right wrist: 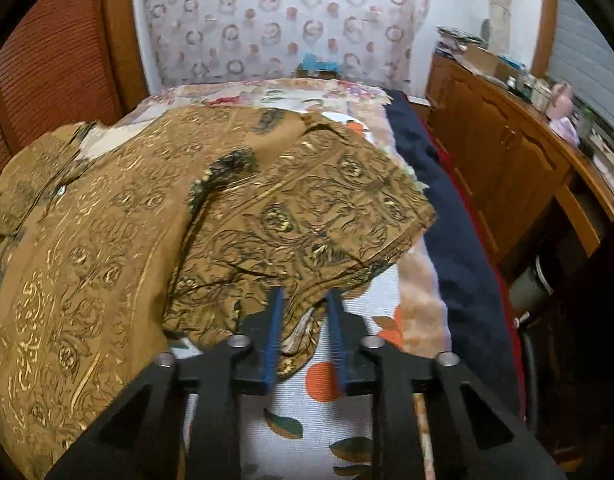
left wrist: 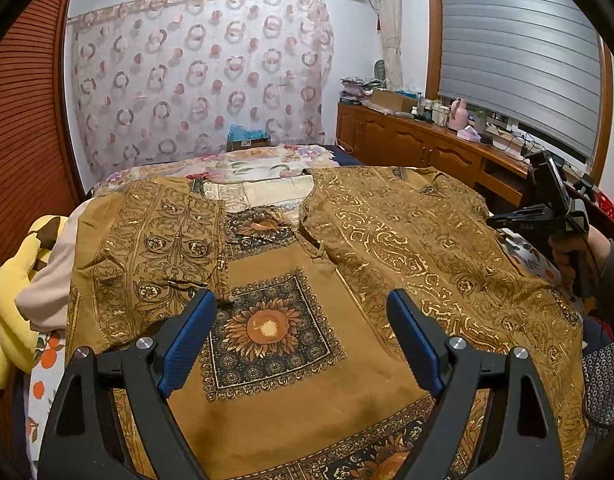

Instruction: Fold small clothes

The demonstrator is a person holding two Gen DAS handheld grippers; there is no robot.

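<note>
We find the mustard-gold patterned shirt (left wrist: 291,280) spread open on the floral bedsheet (right wrist: 319,408), our left gripper (left wrist: 301,312) spread wide and empty just above its sunflower panel, our right gripper (right wrist: 305,312) nearly closed, pinching the sleeve hem (right wrist: 303,300).

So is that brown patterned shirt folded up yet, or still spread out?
Partly folded: the brown shirt lies on the bed with both sides turned in. The right gripper pinches its edge.

Bed (right wrist: 463,216) with floral orange-print sheet (right wrist: 307,412), brown gold-patterned shirt (left wrist: 291,392) spread open on top
</note>
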